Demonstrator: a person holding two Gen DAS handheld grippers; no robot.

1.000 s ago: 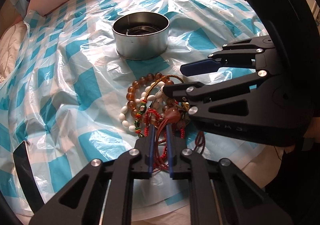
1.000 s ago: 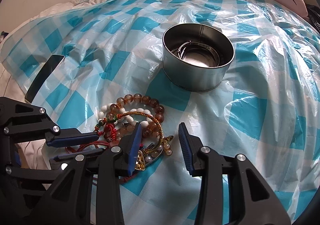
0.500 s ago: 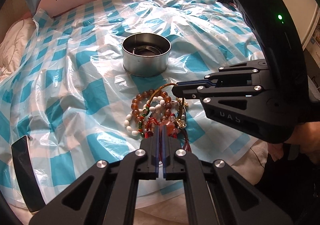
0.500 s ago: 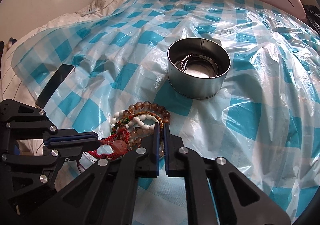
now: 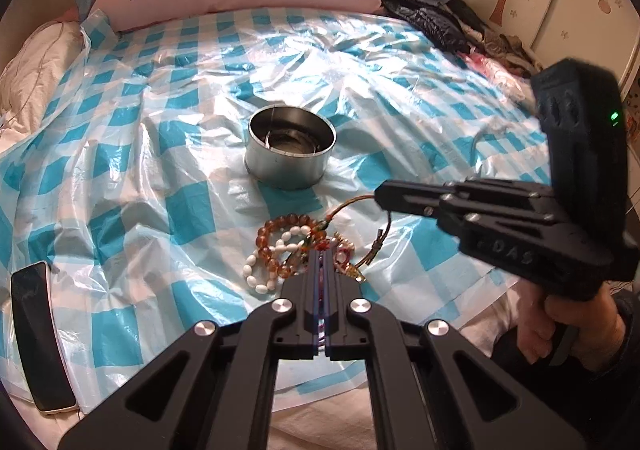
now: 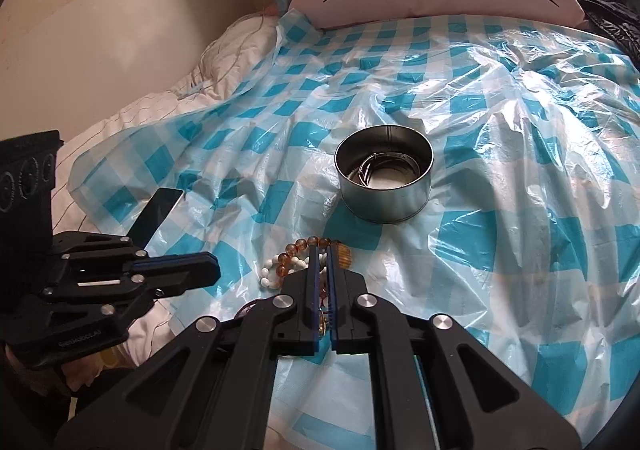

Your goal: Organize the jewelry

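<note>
Several tangled pieces: amber-brown bead bracelet [image 5: 276, 246], white oval-bead bracelet [image 5: 266, 270] and red-corded strands lie heaped on the sheet, near the tin
Thin green-gold cord bracelet [image 5: 356, 203]: one loop lifted off the heap, pinched at the right gripper's tips
Right gripper [image 5: 380, 194]: jaws pressed together on that cord
Left gripper [image 5: 323, 256]: jaws pressed together over the heap's red strands; whether it holds any, cannot tell
Round silver metal tin [image 6: 384, 179]: upright beyond the heap, metal bangles inside
Blue-and-white checked plastic sheet [image 5: 160, 177]: crumpled, spread under everything
Black smartphone [image 5: 40, 338]: at the sheet's edge, well apart
</note>
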